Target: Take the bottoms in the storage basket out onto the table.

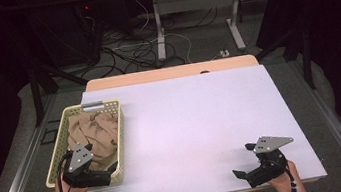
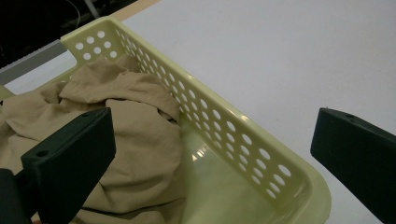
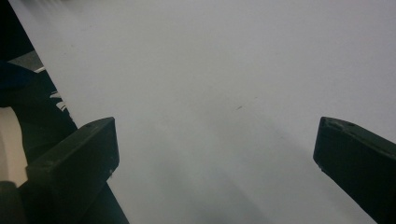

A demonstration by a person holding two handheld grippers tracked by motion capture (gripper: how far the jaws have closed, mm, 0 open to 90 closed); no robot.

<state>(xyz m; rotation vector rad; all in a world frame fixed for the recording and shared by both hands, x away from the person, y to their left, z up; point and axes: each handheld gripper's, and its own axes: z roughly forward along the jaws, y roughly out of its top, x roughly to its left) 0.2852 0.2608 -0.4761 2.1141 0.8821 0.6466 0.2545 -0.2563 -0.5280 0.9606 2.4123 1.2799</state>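
A pale yellow perforated basket (image 1: 121, 128) stands at the left of the white table (image 1: 197, 122), with a crumpled tan cloth (image 1: 95, 131) inside. My left gripper (image 1: 111, 171) hovers open over the basket's near right corner. In the left gripper view the left gripper (image 2: 210, 123) straddles the basket wall (image 2: 233, 135): one jaw is above the cloth (image 2: 135, 140), the other above the bare table (image 2: 280, 56). My right gripper (image 1: 243, 160) is open low over the table's front right part. In the right gripper view, nothing but the white surface (image 3: 210, 70) lies between the right gripper's (image 3: 215, 130) jaws.
The tabletop's wooden back edge (image 1: 170, 72) shows behind the white surface. Beyond it are floor cables (image 1: 137, 50) and another table's legs (image 1: 159, 27). Metal rails (image 1: 18, 173) run along both sides of the table. Dark curtains close off left and right.
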